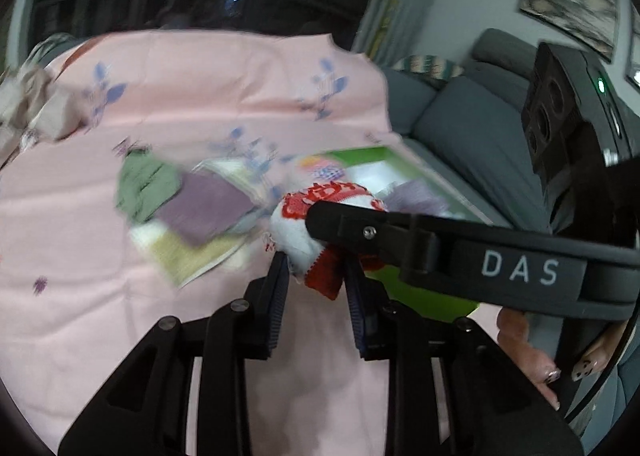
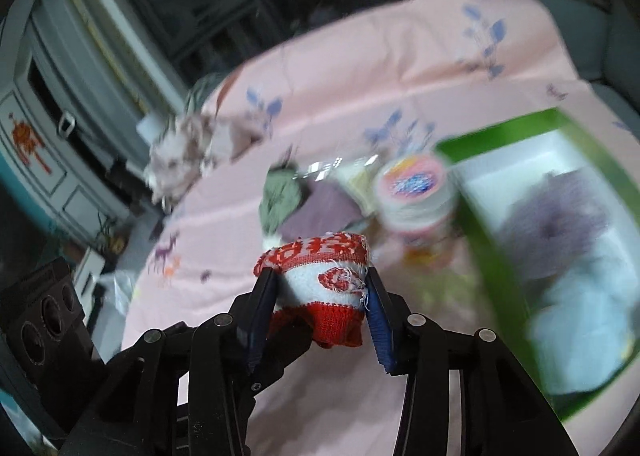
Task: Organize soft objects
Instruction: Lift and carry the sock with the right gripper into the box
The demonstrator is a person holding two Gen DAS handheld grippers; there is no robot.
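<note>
A rolled red-and-white knitted sock (image 2: 326, 288) sits between the fingers of my right gripper (image 2: 320, 288), which is shut on it above the pink cloth. In the left wrist view the same sock (image 1: 320, 228) hangs just beyond my left gripper (image 1: 316, 264), whose jaws stand on either side of its red lower end; the right gripper's finger crosses in front. A green-rimmed box (image 2: 508, 256) holding purple and pale soft items lies at the right. A green cloth (image 2: 280, 192) and a purple cloth (image 2: 320, 212) lie in a pile.
A pink patterned bedspread (image 1: 200, 96) covers the surface. A round pink-lidded tub (image 2: 416, 184) stands beside the box. A crumpled beige cloth (image 2: 188, 152) lies at the far left. A grey sofa (image 1: 460, 116) is at the right.
</note>
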